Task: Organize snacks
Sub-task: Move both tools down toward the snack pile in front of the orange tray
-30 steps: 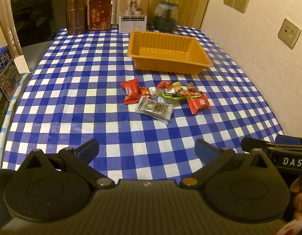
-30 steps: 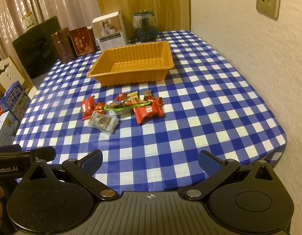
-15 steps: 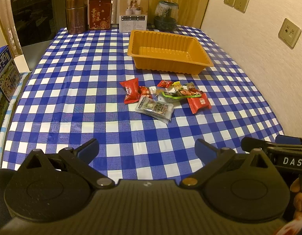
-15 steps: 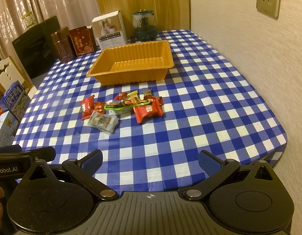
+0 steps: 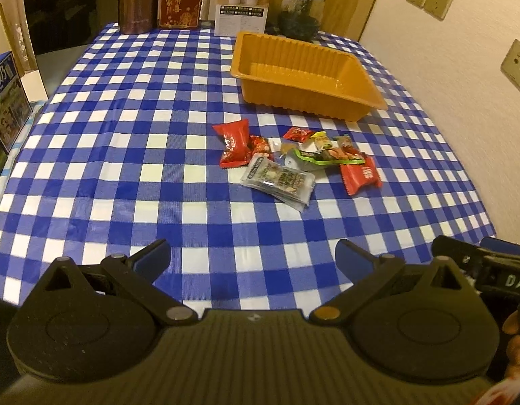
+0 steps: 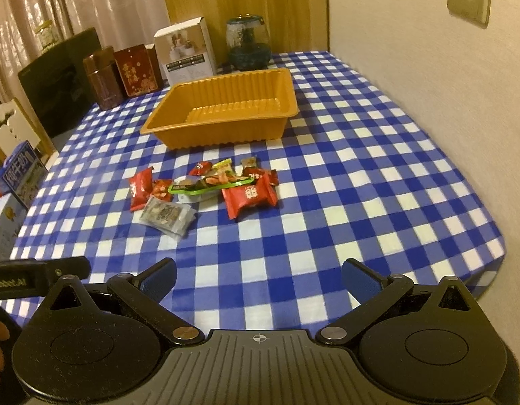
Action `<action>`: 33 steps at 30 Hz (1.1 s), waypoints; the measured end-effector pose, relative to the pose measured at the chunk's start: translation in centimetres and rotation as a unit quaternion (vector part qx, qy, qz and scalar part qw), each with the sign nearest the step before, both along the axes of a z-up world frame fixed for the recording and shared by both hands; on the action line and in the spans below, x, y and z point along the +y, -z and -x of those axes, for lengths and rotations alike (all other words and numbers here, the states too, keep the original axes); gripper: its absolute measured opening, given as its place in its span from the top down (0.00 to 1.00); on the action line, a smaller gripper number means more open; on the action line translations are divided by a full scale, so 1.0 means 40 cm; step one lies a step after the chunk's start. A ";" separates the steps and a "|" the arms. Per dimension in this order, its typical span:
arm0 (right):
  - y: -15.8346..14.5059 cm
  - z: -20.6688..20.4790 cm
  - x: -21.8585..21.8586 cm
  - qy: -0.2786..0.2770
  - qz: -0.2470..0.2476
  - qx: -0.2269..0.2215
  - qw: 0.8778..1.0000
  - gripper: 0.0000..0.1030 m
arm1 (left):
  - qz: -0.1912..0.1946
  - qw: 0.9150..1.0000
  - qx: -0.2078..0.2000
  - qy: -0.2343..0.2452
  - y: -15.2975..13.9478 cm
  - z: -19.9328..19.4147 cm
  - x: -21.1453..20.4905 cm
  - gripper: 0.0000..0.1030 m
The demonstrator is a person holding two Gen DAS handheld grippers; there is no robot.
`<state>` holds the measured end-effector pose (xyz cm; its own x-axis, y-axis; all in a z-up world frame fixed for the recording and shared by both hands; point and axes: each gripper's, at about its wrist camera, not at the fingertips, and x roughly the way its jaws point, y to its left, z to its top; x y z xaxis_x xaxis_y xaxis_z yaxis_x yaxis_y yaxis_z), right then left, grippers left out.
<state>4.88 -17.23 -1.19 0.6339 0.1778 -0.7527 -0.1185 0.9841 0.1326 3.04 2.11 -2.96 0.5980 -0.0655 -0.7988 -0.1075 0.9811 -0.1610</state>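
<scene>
Starting position for the first pick. Left gripper [image 5: 252,253] and right gripper [image 6: 258,273] both hover over the table's near edge, jaws spread wide and empty. The snacks [image 6: 206,189] lie clustered mid-table, just short of the empty tray [image 6: 226,108], which sits toward the far edge. Best practice, judged from this layout: take an outlying packet first, such as the grey packet [image 5: 278,180] nearest the grippers, pinching across its flat body so that overlapping wrappers stay undisturbed.
</scene>
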 end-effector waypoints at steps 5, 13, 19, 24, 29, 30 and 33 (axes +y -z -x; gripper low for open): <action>0.036 -0.051 -0.009 0.009 -0.011 0.007 1.000 0.00 | 0.003 1.000 -0.005 0.008 0.040 -0.056 0.013 0.00; 0.101 -0.134 -0.021 0.014 -0.011 0.016 1.000 0.00 | 0.003 0.997 -0.030 0.066 0.119 -0.160 -0.008 0.00; 0.138 -0.189 -0.028 0.015 -0.003 0.013 1.000 0.00 | -0.024 0.993 -0.036 0.114 0.169 -0.226 -0.026 0.00; 0.161 -0.225 -0.037 0.018 -0.006 0.006 1.000 0.05 | -0.023 0.989 -0.035 0.144 0.194 -0.264 -0.043 0.00; 0.184 -0.253 -0.036 0.012 -0.006 0.004 1.000 0.12 | -0.037 0.985 -0.035 0.166 0.209 -0.291 -0.060 0.00; 0.188 -0.255 -0.037 0.014 -0.007 0.005 1.000 0.12 | -0.040 0.984 -0.034 0.167 0.212 -0.296 -0.063 0.00; 0.197 -0.261 -0.040 0.016 -0.010 0.007 1.000 0.12 | -0.049 0.983 -0.027 0.175 0.225 -0.310 -0.069 0.09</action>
